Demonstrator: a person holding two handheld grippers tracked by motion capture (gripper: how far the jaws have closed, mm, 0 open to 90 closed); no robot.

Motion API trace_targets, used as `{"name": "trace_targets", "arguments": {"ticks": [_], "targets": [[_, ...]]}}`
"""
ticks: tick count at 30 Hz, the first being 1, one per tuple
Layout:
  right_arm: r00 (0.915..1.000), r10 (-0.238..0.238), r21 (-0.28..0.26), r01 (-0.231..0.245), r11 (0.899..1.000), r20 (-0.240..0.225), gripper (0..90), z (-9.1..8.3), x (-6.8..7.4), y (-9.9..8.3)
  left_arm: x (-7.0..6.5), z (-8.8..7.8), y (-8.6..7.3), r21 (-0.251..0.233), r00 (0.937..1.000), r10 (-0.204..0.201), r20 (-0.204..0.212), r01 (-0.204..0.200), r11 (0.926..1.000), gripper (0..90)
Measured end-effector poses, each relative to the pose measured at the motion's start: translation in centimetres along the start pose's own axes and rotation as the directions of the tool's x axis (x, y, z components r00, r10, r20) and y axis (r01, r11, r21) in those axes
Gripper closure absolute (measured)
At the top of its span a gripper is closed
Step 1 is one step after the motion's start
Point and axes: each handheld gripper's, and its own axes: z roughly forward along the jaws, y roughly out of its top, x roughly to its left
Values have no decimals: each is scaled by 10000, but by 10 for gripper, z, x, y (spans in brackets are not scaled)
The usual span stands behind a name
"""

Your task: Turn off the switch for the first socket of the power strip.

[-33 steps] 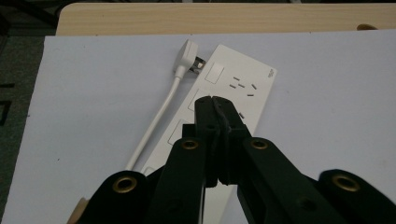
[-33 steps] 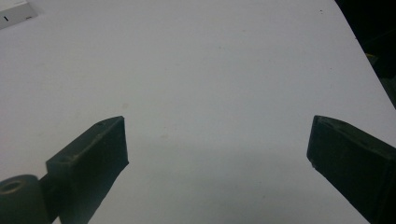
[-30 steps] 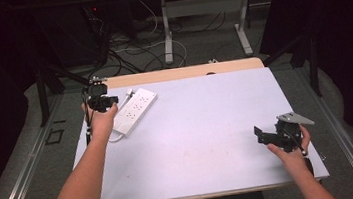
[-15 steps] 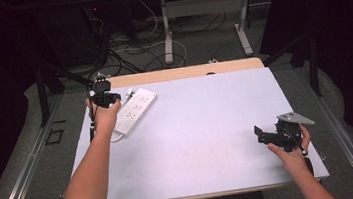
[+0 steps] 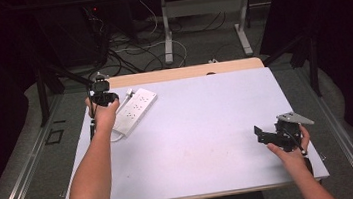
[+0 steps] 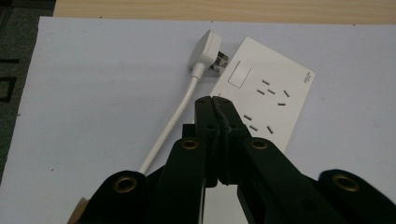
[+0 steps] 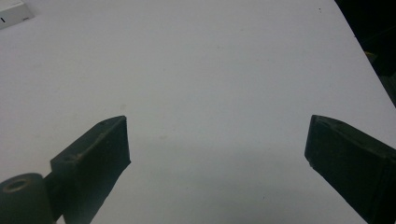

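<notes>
White power strip (image 5: pixel 134 110) lies on the far left part of our bench (image 5: pixel 204 136), with its plug (image 6: pixel 208 49) and cord (image 6: pixel 170 126) beside it. We hold our left tongs (image 6: pixel 214 99) pressed together right over the strip, pinching nothing. Our right tongs (image 7: pixel 217 144) are spread wide above bare bench, well apart from the strip.

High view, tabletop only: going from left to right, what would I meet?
Left gripper with shut jaws → white rectangular plastic power strip → bare stretch of the pale grey table → right gripper with open jaws, held near the right edge.
</notes>
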Motion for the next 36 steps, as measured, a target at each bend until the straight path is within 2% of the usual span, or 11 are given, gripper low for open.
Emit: {"name": "trace_targets", "arguments": {"ticks": [4, 6, 7, 18, 19, 27, 30, 31, 32, 33, 36], "targets": [[10000, -48, 64, 47, 10000, 68, 65, -1, -1, 0, 4, 2, 3, 175, 9999, -166, 25, 166, 9997, 900], [10000, -45, 57, 45, 10000, 71, 65, 0, -1, 0, 6, 4, 2, 18, 9996, -296, 8, 296, 9996, 900], [10000, -33, 69, 32, 10000, 65, 65, 0, -1, 0, 7, 4, 3, 151, 9995, -324, 27, 323, 9994, 900], [10000, -17, 90, 17, 10000, -7, 66, 0, 0, 0, 13, 14, 2, 173, 9980, -619, -122, 621, 9979, 900], [10000, -41, 90, 41, 10000, -13, 66, 0, 0, 0, 14, 13, 2, 370, 9983, -584, -92, 587, 9976, 900], [10000, 43, 149, -43, 9999, 16, 68, 1, 1, -1, 12, 18, 1, 429, 9967, -805, -48, 806, 9958, 900], [9999, 102, -210, -101, 9997, 68, 68, 4, 2, -2, 10, 20, 0, 482, 9966, -816, -63, 818, 9955, 900], [10000, 10, 171, -10, 9999, -20, 68, 0, 1, -1, 9, 20, 0, 479, 9967, -810, -54, 811, 9956, 900], [10000, 40, 158, -40, 9999, -15, 68, 0, 1, -1, 8, 22, 0, 417, 9966, -819, -52, 820, 9958, 900], [10000, 40, 158, -40, 9999, -15, 68, 0, 1, -1, 7, 21, 0, 556, 9966, -819, -62, 821, 9951, 900], [9999, 140, -208, -139, 9997, 44, 68, 3, 2, -2, 6, 24, 0, 543, 9969, -780, -46, 782, 9955, 900]]}}
